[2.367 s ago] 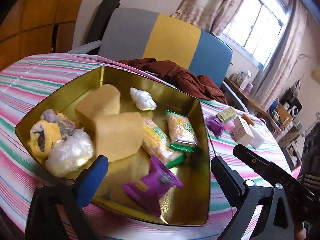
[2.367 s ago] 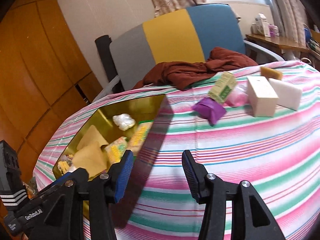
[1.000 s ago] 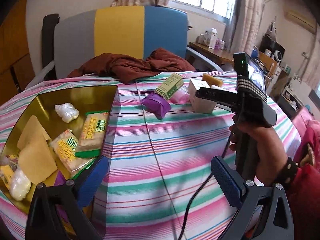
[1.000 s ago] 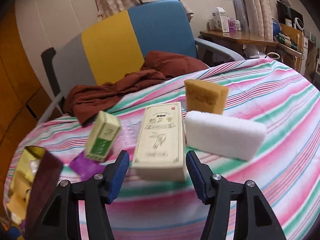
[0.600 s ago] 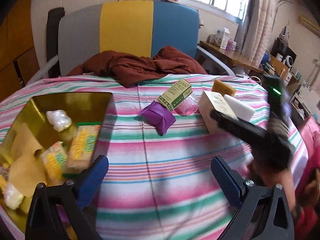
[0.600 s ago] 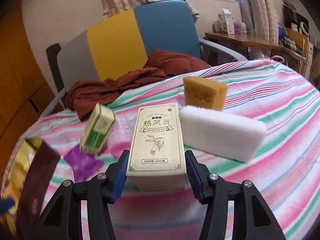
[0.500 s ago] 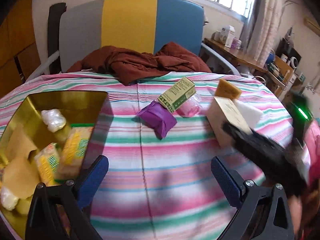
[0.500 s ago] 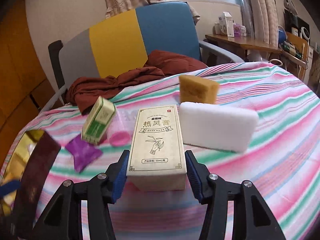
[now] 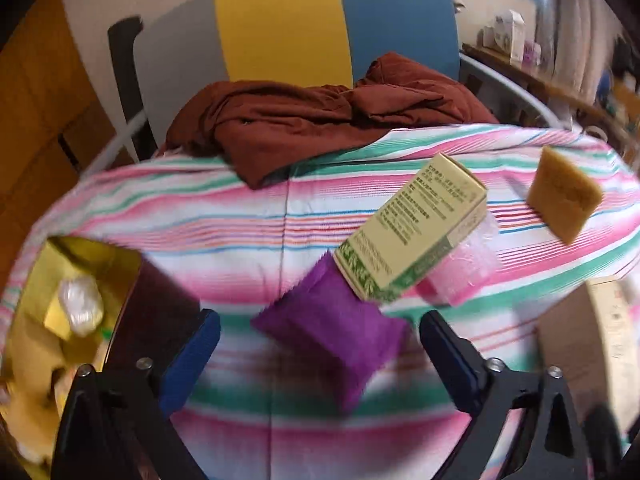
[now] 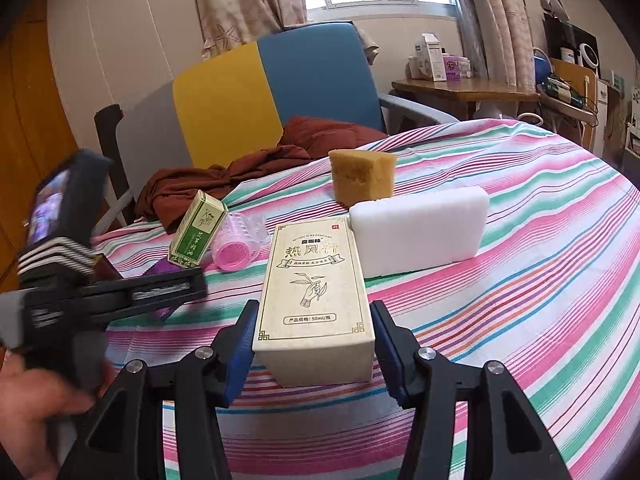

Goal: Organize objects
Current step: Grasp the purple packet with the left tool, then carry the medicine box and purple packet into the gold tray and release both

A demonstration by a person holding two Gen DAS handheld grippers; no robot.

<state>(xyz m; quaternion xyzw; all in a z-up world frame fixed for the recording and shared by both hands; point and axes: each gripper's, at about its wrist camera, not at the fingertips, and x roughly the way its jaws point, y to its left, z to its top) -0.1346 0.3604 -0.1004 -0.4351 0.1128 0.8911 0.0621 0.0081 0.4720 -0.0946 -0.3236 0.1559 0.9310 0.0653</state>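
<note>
My right gripper (image 10: 312, 344) is shut on a beige carton (image 10: 316, 296) and holds it above the striped tablecloth (image 10: 520, 288); the carton also shows in the left wrist view (image 9: 596, 344). My left gripper (image 9: 320, 344) is open, with a purple pouch (image 9: 332, 332) between its fingers. A green-and-cream box (image 9: 412, 236) leans on a pink roller (image 9: 460, 272) just beyond. A tan sponge (image 9: 564, 200) lies at the far right. The gold tin (image 9: 96, 264) with several packets stands at the left.
A white foam block (image 10: 420, 232) lies behind the carton. A brown cloth (image 9: 320, 120) hangs over the table's far edge by a grey, yellow and blue chair (image 9: 280, 28). A side table (image 10: 460, 92) with boxes stands by the window.
My left gripper has swung from the tin to the purple pouch. My right gripper has closed on the beige carton and lifted it slightly.
</note>
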